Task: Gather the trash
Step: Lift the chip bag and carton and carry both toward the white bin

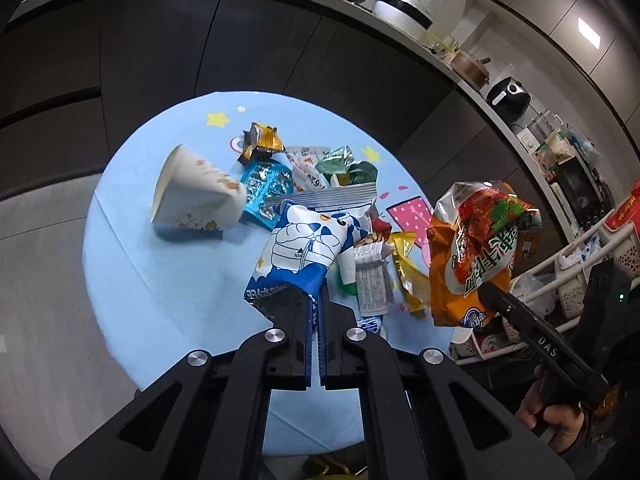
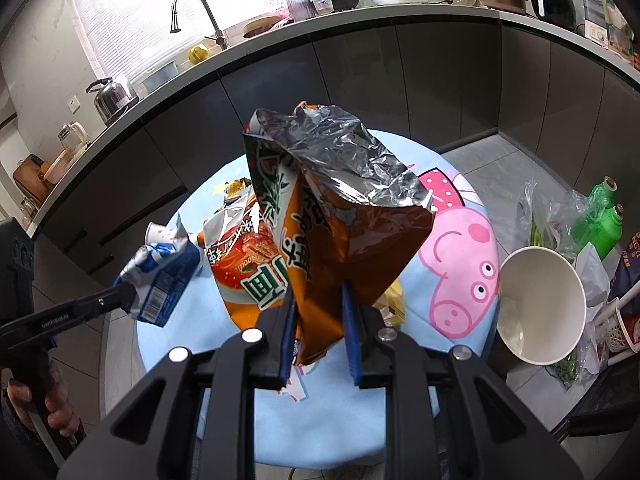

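A blue-and-white wrapper [image 1: 298, 248] was pinched tight by the left gripper [image 1: 315, 312] above the round table [image 1: 160, 280]. An orange noodle bag [image 2: 344, 248] was clamped between the right gripper [image 2: 318, 312] fingers, above the same table

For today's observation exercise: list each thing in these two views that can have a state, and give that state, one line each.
Left gripper: shut on the blue-and-white wrapper, lifted.
Right gripper: shut on the orange noodle packet, torn open, foil showing.
Paper cup: tipped on its side on the table.
Paper bowl: beside the table, mouth toward the camera.
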A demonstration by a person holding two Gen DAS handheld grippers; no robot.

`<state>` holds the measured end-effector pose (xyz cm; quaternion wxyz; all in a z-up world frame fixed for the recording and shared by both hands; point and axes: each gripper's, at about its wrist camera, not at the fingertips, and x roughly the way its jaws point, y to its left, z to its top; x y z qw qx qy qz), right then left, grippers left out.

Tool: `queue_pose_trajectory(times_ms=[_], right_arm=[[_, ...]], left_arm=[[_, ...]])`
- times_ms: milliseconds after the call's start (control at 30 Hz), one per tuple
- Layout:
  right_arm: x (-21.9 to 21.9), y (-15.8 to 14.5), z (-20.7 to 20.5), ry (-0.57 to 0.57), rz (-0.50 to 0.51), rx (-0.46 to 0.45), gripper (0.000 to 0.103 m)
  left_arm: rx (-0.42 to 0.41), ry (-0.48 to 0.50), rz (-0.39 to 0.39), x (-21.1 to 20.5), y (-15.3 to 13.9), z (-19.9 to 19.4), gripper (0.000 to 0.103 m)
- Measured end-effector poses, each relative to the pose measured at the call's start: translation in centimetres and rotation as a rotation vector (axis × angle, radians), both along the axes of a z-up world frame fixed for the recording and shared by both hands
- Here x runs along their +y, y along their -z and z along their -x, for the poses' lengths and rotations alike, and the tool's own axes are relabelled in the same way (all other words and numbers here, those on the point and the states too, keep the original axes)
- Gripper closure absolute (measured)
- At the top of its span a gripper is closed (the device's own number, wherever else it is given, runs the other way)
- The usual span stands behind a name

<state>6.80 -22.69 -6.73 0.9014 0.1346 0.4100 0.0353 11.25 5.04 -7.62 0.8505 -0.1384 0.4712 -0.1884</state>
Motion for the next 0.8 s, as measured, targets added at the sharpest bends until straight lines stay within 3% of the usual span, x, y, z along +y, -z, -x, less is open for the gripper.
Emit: queue_pose_trajectory(times_ms=[567, 800], right_arm=[[-1.3, -1.3, 1.6, 0.036, 0.002, -0.03, 0.081], [-2.4, -2.3, 2.4, 0.052, 0.004, -0.053, 0.081]], left_arm=[[-0.02, 0.039, -0.01, -1.8, -0.6, 0.6, 0.101], [-0.084, 0.092, -0.015, -3.6, -3.2, 1.5, 0.101]])
